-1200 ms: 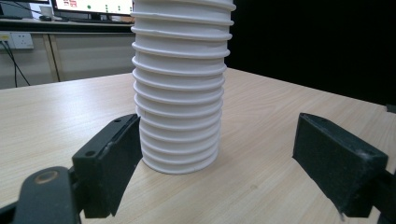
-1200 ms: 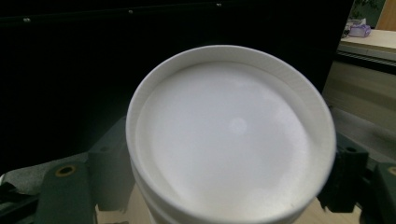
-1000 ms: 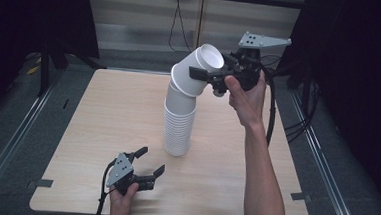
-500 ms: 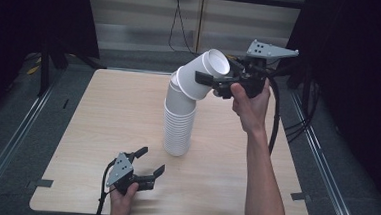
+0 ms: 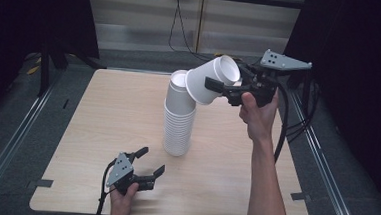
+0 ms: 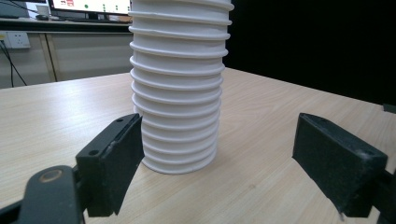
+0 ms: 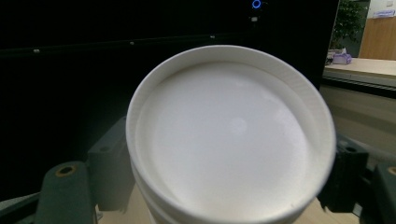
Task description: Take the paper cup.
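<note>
A tall stack of white paper cups stands upright on the wooden table. My right gripper is in the air to the right of the stack's top, shut on a tilted white cup whose base hangs close beside the top of the stack. In the right gripper view the cup's open mouth faces the camera between the two jaws. My left gripper rests near the table's front edge, open and empty. In the left gripper view the stack stands just beyond its fingers.
Metal rails run along both sides of the table. Cables trail from the right gripper past the table's right edge. Bare tabletop lies left of the stack.
The right gripper has carried the tilted cup to the right and slightly down, away from the stack's top. The left gripper has stayed where it was.
</note>
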`<act>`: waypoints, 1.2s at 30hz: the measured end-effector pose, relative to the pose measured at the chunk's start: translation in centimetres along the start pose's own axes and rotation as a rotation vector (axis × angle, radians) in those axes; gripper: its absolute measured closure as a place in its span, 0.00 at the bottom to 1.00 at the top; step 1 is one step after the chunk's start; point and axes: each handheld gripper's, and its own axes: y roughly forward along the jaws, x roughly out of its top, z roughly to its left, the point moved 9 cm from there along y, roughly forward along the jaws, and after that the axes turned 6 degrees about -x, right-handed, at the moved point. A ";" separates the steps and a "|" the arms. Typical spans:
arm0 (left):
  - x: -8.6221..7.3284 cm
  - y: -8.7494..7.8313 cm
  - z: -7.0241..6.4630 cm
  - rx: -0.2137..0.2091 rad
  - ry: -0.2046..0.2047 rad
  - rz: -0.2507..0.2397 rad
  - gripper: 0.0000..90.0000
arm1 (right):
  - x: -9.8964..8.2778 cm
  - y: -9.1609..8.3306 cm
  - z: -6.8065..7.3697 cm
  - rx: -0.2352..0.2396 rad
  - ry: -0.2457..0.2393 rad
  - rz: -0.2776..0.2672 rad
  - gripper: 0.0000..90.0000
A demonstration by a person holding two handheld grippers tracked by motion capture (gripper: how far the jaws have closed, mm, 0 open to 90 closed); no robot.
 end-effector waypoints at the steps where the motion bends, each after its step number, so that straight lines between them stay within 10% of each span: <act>1: 0.0 0.0 0.0 0.001 -0.001 0.001 0.18 | -0.1 -0.4 0.0 -0.004 0.002 -0.006 0.25; 21: -0.1 0.3 0.4 0.014 -0.036 0.027 0.18 | -2.6 -3.0 0.1 -0.036 0.018 0.015 0.25; 36: 1.0 0.4 -0.4 -0.083 -0.107 0.024 0.18 | -5.2 -3.5 0.9 -0.041 0.015 0.066 0.25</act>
